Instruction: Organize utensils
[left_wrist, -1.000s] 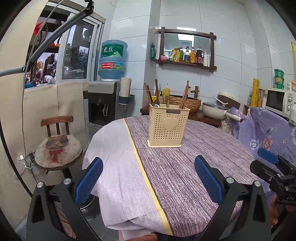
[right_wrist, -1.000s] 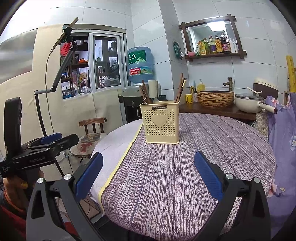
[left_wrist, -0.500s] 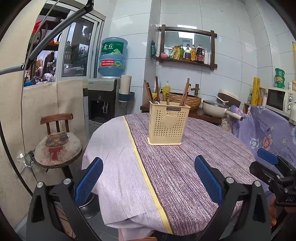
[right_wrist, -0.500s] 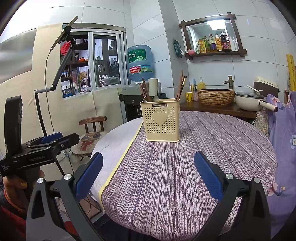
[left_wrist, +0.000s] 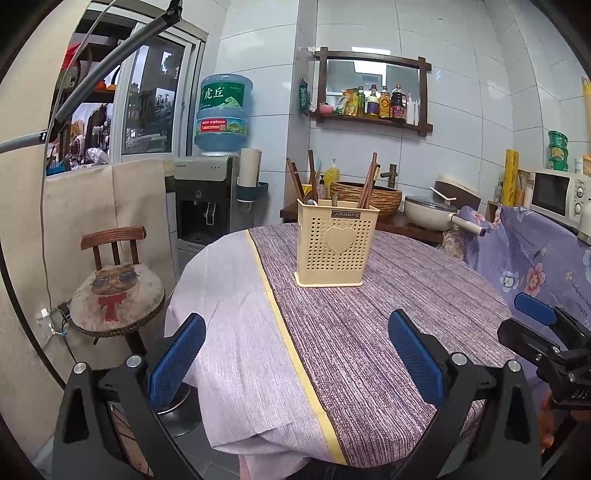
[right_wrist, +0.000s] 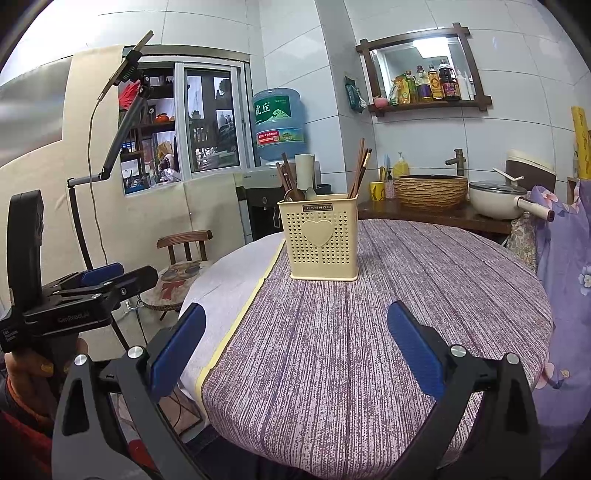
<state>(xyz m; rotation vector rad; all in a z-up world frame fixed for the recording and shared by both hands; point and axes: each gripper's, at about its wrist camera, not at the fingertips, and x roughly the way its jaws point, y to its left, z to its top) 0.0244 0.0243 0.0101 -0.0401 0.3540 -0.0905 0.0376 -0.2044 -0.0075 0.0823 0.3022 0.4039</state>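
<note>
A cream perforated utensil holder (left_wrist: 335, 246) (right_wrist: 320, 240) with a heart on its front stands upright on the round table (left_wrist: 369, 332) (right_wrist: 369, 332). Brown chopsticks (left_wrist: 368, 181) (right_wrist: 360, 173) and spoon handles (right_wrist: 295, 192) stick out of its top. My left gripper (left_wrist: 295, 354) hangs open near the table's front edge, well short of the holder, with nothing between its blue pads. My right gripper (right_wrist: 295, 347) is open and empty too, at the front right of the table. In each view the other gripper shows at the side (left_wrist: 539, 325) (right_wrist: 92, 284).
A purple striped cloth with a yellow band (left_wrist: 284, 325) covers the table. A wooden chair with a cat cushion (left_wrist: 116, 295) stands to the left. A water dispenser (left_wrist: 207, 206), a woven basket (right_wrist: 430, 192), a pot (right_wrist: 498, 197) and a microwave (left_wrist: 554, 194) sit behind.
Both views have sunk slightly and drawn back a little, so the holder sits higher in frame. Neither gripper has changed its opening.
</note>
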